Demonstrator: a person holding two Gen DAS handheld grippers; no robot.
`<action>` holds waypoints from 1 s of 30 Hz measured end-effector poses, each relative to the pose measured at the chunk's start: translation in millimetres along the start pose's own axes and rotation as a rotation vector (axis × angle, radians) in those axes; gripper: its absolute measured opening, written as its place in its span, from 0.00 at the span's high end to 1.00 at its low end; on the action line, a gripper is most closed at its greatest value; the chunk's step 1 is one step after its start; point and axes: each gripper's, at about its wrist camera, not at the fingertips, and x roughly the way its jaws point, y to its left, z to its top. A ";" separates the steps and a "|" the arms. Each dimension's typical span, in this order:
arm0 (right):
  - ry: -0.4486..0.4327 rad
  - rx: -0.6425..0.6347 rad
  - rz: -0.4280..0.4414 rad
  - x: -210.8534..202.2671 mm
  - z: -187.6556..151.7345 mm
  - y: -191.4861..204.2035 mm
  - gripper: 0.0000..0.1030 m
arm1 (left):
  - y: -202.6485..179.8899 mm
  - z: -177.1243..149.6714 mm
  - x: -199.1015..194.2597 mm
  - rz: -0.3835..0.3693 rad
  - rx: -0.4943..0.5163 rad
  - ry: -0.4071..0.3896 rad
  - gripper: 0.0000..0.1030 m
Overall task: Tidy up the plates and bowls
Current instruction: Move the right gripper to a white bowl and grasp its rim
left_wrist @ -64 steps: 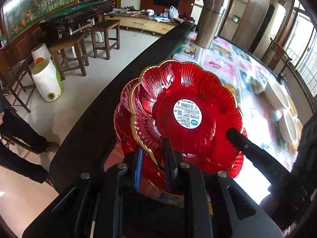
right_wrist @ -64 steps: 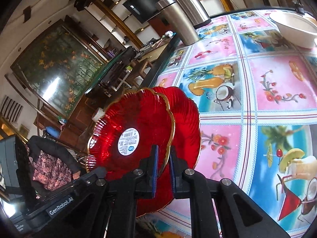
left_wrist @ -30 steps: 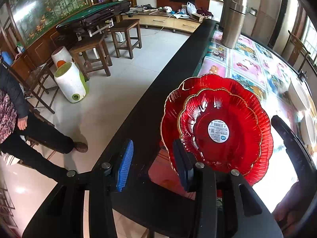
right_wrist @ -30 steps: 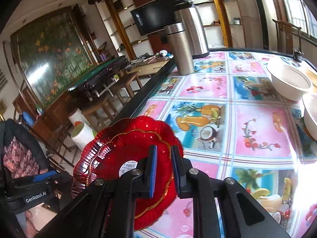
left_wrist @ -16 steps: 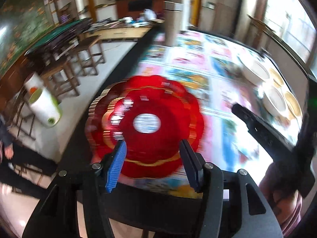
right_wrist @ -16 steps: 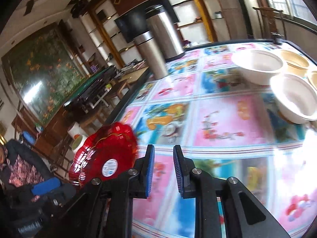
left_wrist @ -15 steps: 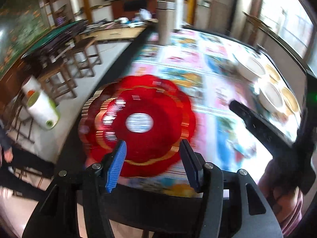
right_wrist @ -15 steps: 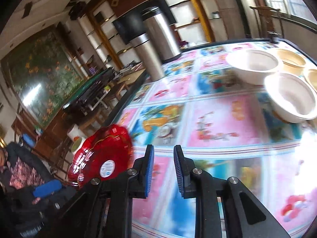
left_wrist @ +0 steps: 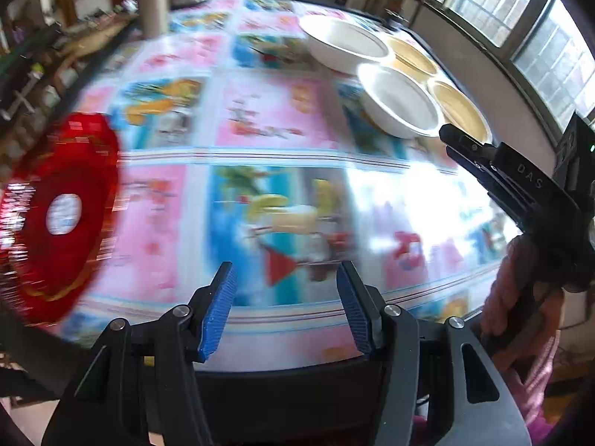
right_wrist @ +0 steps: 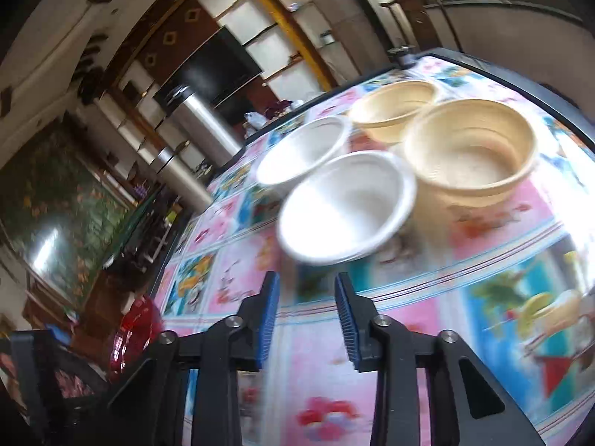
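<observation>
Left gripper (left_wrist: 286,304) spread wide and empty, ribbed blue pads (left_wrist: 217,310) above the glossy fruit-print worktop (left_wrist: 260,122). "DAS" readable on the right gripper (right_wrist: 306,319), likewise parted and empty. Ahead, two white bowls (right_wrist: 346,208) just beside two ridged cream bowls (right_wrist: 470,152). At the worktop's left edge, blurred red plates (left_wrist: 59,208), scalloped, partly cut off; white label illegible.
</observation>
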 end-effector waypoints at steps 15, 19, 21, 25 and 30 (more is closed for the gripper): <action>0.114 0.352 0.201 41.1 64.5 -83.4 0.33 | -32.3 139.8 48.2 -0.171 -0.154 0.048 0.47; 0.113 0.342 0.187 53.3 64.1 -83.8 0.33 | -38.7 158.8 66.9 -0.192 -0.189 0.067 0.47; 0.102 0.344 0.166 56.6 63.5 -86.4 0.33 | -42.2 166.3 73.5 -0.204 -0.195 0.070 0.47; 0.113 0.365 0.142 63.3 62.8 -98.1 0.36 | -50.0 174.4 84.0 -0.197 -0.195 0.061 0.47; 0.095 0.370 0.106 64.1 62.7 -99.5 0.36 | -49.7 177.3 91.0 -0.219 -0.226 0.034 0.47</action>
